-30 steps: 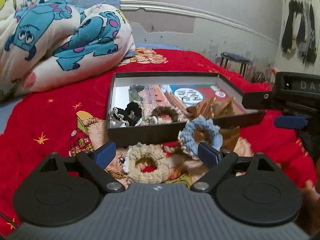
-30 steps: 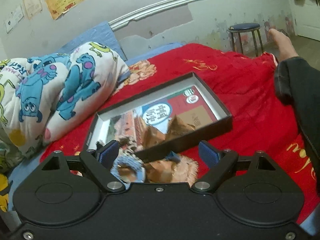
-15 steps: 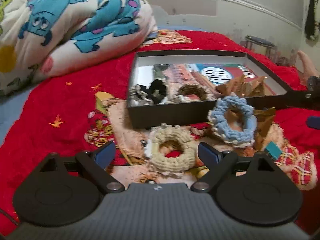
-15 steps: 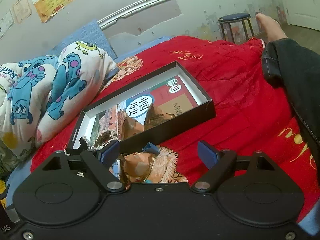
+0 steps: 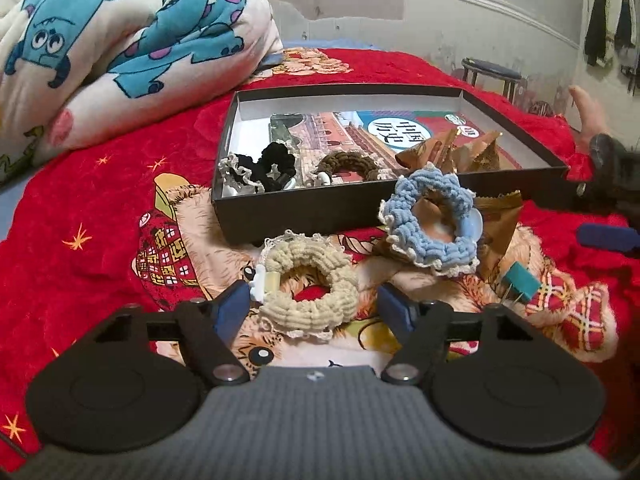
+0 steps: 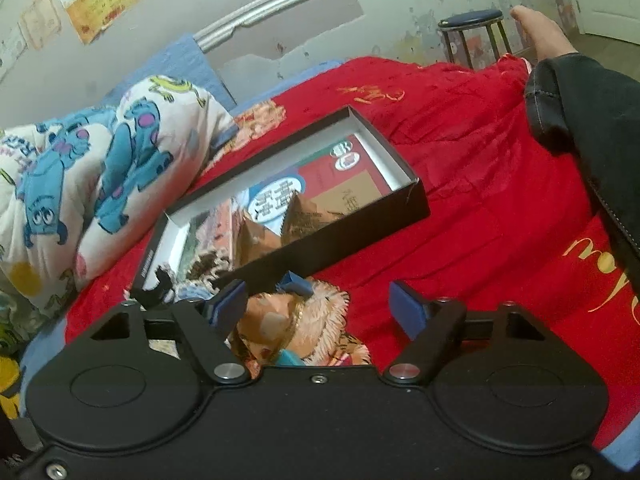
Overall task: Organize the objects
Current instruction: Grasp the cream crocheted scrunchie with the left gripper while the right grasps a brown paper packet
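While my left claw (image 5: 312,310), jaws just narrowing but spread, brackets the soft, light cream crocheted scrunchie (image 5: 308,292) lying before the black cardboard box (image 5: 304,216), pinch its springy ring across.

teal binder clip (image 6: 289,358) mostly hidden behind right gripper body

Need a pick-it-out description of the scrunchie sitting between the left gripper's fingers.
Find the black box on the red bedspread. In front of its near wall lie two scrunchies; take the cream scrunchie, flat on the spread. The blue scrunchie leans against the box instead.
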{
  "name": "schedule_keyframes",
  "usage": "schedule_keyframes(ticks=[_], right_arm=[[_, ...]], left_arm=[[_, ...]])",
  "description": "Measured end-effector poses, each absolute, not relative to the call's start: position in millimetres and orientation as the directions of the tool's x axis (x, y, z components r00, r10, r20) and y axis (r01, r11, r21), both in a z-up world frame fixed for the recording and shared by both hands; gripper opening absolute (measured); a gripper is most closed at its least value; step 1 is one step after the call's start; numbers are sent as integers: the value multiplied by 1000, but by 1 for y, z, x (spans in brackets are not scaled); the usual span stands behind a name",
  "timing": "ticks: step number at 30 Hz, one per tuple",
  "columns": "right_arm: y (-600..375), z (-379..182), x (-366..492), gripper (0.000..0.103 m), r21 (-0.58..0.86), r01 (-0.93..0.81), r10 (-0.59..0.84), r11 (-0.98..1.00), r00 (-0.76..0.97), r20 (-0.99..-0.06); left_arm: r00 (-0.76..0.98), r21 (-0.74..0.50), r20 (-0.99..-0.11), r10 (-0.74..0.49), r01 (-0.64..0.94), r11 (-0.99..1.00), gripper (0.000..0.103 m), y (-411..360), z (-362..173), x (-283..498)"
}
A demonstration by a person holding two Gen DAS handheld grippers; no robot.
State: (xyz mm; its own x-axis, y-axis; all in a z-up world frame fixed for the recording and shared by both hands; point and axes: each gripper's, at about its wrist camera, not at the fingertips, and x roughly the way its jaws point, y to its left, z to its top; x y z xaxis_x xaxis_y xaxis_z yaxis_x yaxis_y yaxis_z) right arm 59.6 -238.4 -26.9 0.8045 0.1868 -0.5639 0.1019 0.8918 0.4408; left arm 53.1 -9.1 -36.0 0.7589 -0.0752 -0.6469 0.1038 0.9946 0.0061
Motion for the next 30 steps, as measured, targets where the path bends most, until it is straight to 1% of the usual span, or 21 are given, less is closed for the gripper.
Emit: schedule_keyframes(ticks=[5,6,7,9,10,11,13,16,20,23,26,27,30], right_arm=[[-238,-34,60,75,464,84,215,882,805,-554],[-238,-37,61,75,478,84,224,875,804,-551],[-237,-39,63,73,481,87,226,872,801,-555],[-233,-40,66,73,455,86,214,886,794,-568],[-230,-40,67,73,437,78,209,896,795,-569],[-228,-39,68,73,429,68,208,901,799,-565],[-226,-41,71,68,427,65,206,902,804,-558],[-223,-43,73,63,414,68,199,908,799,-568],[-222,-39,69,63,449,-1,266,894,806,-528],[-219,-37,67,63,453,-33,293,891,804,-517],[-217,-37,65,63,462,-59,323,885,793,-517],[-216,-37,65,63,461,-62,326,885,790,-519],[-214,-40,66,63,467,-60,332,882,782,-527]], left_arm=[[765,13,-640,-70,102,995,77,-10,-37,55],[768,21,-637,-66,103,994,74,-10,-37,56],[771,32,-635,-57,99,995,67,-11,-38,56],[771,42,-635,-45,92,995,58,-11,-40,59],[771,36,-636,-47,91,995,57,-10,-41,60],[770,31,-636,-49,90,995,57,-10,-41,60],[772,30,-633,-49,88,996,57,-9,-42,60],[774,33,-632,-49,90,995,57,-9,-43,61],[776,45,-629,-48,98,994,55,-11,-43,60],[781,79,-624,-33,105,991,53,-15,-42,59],[782,88,-623,-28,105,991,45,-15,-41,57],[780,84,-625,-29,104,991,40,-14,-41,57],[777,75,-628,-28,97,993,34,-12,-40,57]])
